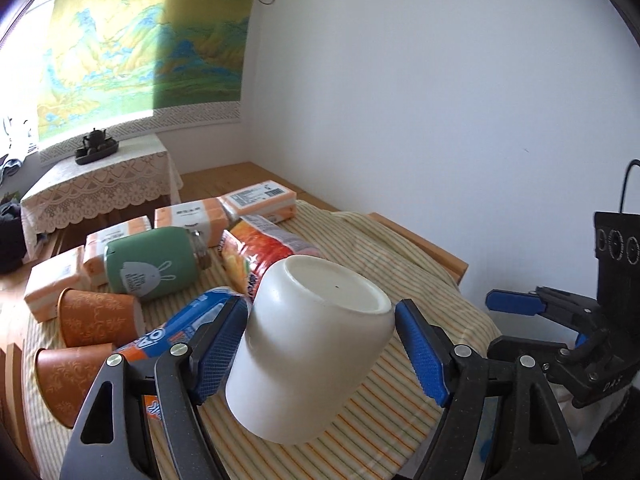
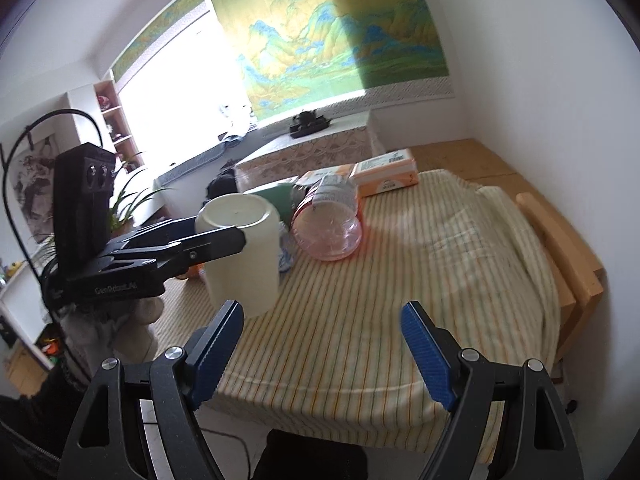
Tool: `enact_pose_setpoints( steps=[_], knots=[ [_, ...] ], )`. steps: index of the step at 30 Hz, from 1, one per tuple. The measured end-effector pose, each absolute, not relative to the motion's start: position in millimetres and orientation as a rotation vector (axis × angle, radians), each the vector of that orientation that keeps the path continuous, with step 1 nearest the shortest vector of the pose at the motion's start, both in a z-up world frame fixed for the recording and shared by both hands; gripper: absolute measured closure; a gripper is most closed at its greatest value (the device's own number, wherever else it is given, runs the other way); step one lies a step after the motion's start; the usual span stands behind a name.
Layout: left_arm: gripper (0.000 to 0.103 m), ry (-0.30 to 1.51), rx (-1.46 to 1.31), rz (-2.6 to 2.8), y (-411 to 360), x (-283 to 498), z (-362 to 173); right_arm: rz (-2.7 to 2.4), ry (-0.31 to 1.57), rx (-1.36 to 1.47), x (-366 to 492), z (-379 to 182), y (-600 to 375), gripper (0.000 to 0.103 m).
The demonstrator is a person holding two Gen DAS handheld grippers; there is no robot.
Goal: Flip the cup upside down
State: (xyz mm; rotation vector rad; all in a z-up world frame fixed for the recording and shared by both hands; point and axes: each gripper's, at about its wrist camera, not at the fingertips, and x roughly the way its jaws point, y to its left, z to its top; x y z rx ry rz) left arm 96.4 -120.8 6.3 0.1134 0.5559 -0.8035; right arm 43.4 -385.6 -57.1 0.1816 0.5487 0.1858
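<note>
A white cup (image 1: 312,344) stands bottom-up on the striped cloth (image 1: 372,440), its base facing up. My left gripper (image 1: 320,348) straddles it: the left blue pad (image 1: 224,344) lies against its side, while the right pad (image 1: 420,356) stands slightly off it. In the right wrist view the cup (image 2: 240,248) sits at the left with the left gripper's black fingers (image 2: 192,244) around it. My right gripper (image 2: 322,354) is open and empty, above the cloth's front edge, right of the cup. It also shows at the right of the left wrist view (image 1: 532,308).
Behind the cup lie two orange paper cups (image 1: 96,316), a green bottle (image 1: 152,260), snack packets (image 1: 264,252) and tissue packs (image 1: 260,200). A clear pink jar (image 2: 328,224) lies on its side. The wooden table edge (image 2: 560,248) runs along the right, next to the white wall.
</note>
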Motion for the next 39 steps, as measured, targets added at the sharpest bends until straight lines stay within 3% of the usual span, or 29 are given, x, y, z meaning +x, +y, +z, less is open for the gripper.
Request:
enact_pose_setpoints(
  steps=[12, 16, 39],
  knots=[
    [0.026, 0.544, 0.007, -0.774, -95, 107, -3, 0.046, 0.524, 0.176, 41, -56, -365, 0.025],
    [0.033, 0.555, 0.000, -0.762, -93, 109, -12, 0.043, 0.525, 0.169, 39, -57, -361, 0.025],
    [0.030, 0.527, 0.007, -0.701, -64, 86, -1, 0.048, 0.546, 0.159, 41, -63, -350, 0.025]
  ],
)
